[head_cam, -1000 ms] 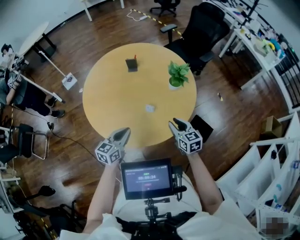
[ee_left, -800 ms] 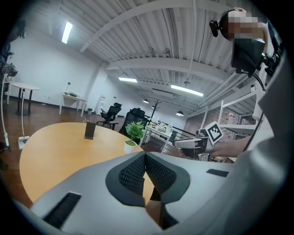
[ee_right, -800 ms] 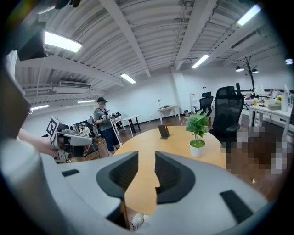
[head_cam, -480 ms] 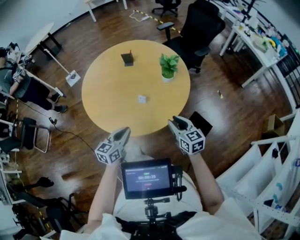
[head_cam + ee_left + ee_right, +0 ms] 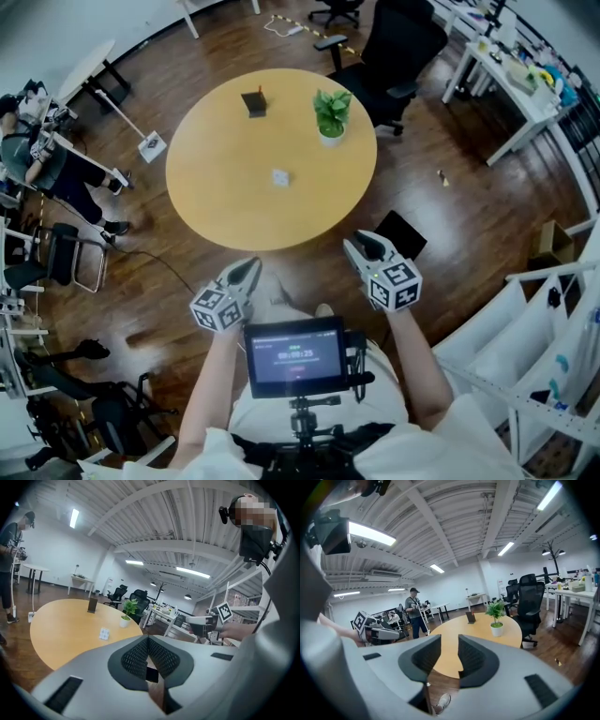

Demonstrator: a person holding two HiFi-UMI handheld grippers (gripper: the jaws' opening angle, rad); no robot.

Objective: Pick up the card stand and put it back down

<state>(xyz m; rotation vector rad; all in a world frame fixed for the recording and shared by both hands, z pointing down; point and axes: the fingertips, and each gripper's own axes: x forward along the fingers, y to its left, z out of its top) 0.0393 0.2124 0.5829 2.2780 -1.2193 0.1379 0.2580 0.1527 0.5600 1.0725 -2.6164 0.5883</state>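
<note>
Your L gripper (image 5: 249, 267): fingers pressed together, empty. R gripper (image 5: 362, 244): fingers apart, nothing between. Both are short of the round worktop (image 5: 225, 187). The card stand (image 5: 254, 102) is upright at the far side, near the plant (image 5: 330, 112).

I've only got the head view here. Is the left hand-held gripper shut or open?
Observer: The left hand-held gripper is shut. In its own view the jaw tips meet, with nothing between them.
Operator: And the right one?
Observer: The right hand-held gripper is open and empty. Its own view shows a clear gap between the jaws.
Operator: What is it aimed at?
Observer: Through that gap you see the near part of the round table. The potted plant stands to the right of the jaws' line.
</note>
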